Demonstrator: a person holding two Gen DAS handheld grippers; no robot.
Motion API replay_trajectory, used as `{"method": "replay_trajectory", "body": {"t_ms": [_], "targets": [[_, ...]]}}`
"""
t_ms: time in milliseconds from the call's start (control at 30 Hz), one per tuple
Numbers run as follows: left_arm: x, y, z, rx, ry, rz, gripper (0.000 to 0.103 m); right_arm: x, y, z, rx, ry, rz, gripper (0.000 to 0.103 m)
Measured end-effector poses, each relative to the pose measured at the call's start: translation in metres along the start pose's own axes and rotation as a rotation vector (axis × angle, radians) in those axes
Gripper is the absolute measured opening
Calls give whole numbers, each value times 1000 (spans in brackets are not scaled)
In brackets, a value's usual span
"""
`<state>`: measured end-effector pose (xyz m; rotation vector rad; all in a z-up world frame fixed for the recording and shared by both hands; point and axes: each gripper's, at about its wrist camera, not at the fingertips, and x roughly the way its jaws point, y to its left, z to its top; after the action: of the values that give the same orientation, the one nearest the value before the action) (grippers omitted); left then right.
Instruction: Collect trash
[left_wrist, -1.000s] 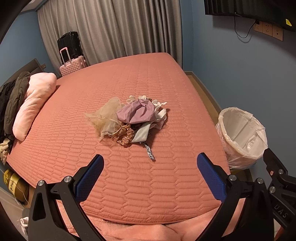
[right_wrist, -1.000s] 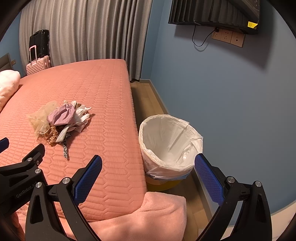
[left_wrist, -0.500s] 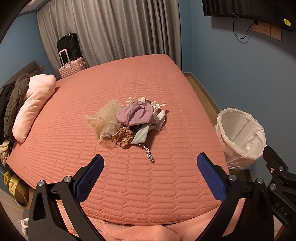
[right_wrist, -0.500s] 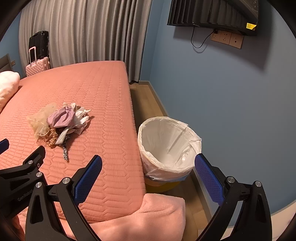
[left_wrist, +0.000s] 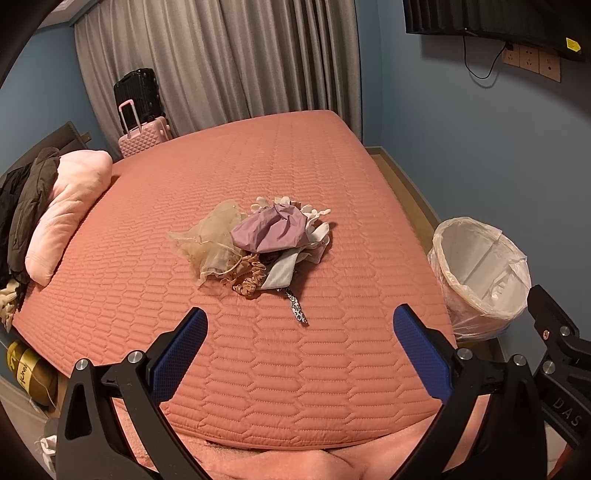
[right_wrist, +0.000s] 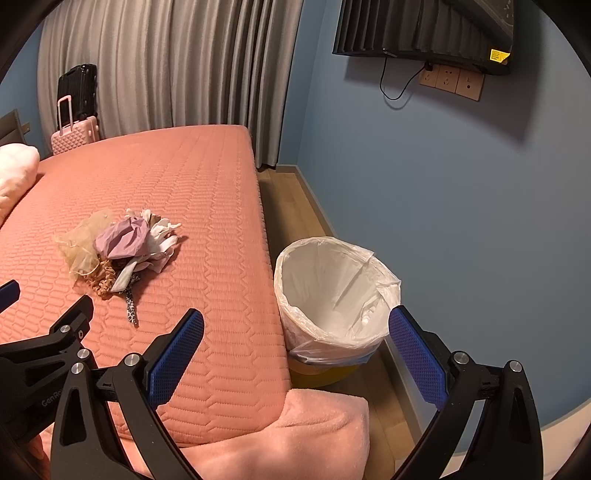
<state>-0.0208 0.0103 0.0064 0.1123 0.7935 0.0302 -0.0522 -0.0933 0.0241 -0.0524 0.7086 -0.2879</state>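
Observation:
A pile of trash (left_wrist: 255, 242) lies in the middle of the pink quilted bed (left_wrist: 258, 166): beige netting, a crumpled purple wrapper, white scraps, a tan scrunchie and a leopard-print strip. It also shows in the right wrist view (right_wrist: 122, 251). A white-lined trash bin (right_wrist: 334, 295) stands on the floor to the right of the bed; it also shows in the left wrist view (left_wrist: 480, 273). My left gripper (left_wrist: 299, 347) is open and empty over the bed's near edge, short of the pile. My right gripper (right_wrist: 295, 354) is open and empty, near the bin.
A pink pillow (left_wrist: 66, 210) and dark clothes (left_wrist: 22, 206) lie at the bed's left. A pink suitcase (left_wrist: 142, 138) stands by the grey curtain. A pink blanket (right_wrist: 288, 439) hangs at the bed's near corner. A blue wall (right_wrist: 461, 203) is close behind the bin.
Both grippers have shifted slightly; the pile and bin sit a little lower and nearer in view. Both jaws stay open and empty.

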Motion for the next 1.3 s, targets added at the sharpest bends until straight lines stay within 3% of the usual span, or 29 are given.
{"method": "replay_trajectory", "body": {"t_ms": [1300], "targets": [[-6, -4, 7, 15, -43, -21, 96, -7, -5, 4, 15, -18, -19, 97]]}}
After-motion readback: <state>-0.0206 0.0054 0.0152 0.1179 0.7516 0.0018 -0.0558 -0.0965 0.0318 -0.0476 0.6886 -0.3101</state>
